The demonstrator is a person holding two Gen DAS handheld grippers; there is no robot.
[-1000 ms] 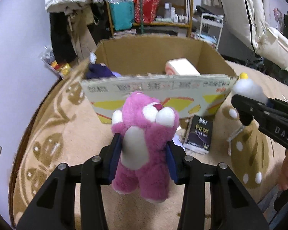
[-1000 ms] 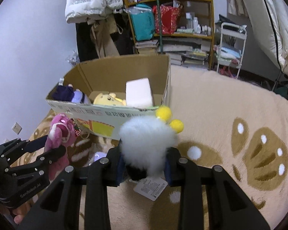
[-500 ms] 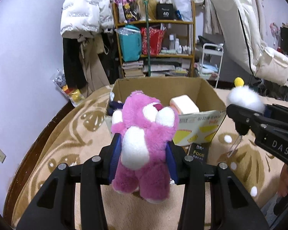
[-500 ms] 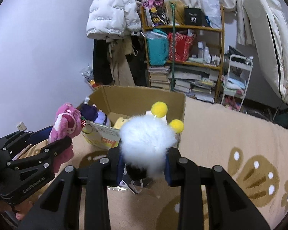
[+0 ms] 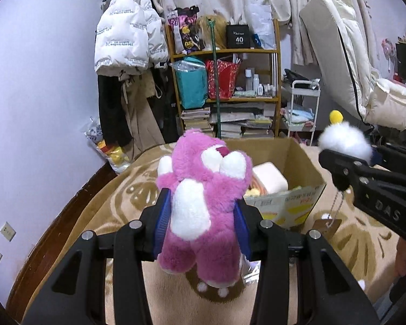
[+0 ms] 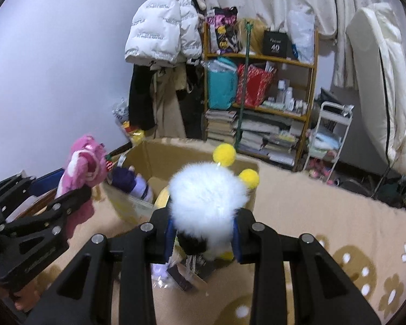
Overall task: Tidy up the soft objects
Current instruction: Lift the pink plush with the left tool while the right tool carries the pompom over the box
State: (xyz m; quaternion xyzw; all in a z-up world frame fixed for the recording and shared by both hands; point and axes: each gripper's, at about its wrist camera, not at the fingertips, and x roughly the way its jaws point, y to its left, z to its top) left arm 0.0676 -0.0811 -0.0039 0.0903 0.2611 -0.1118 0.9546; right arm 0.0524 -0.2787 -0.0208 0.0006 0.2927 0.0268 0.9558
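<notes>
Left wrist view: left gripper (image 5: 201, 215) is clamped on pink plush bear (image 5: 203, 200) at mid-torso, frame centre. Bear upright, long axis vertical, head up, white belly and snout toward the camera and tipped up. Cardboard box (image 5: 297, 168) sits behind it, centre-right, open top, a pale soft block (image 5: 270, 178) inside. Step in hand looks like carry-to-box; next move calls for getting over the rim before release.

Right wrist view: right gripper (image 6: 203, 235) pinches white fluffy pompom toy (image 6: 207, 197) low on its body, frame centre; yellow bobbles point up, so long axis near vertical. Box lies behind, centre-left, purple plush (image 6: 127, 181) inside. Same step: advance over the opening, then release.
</notes>
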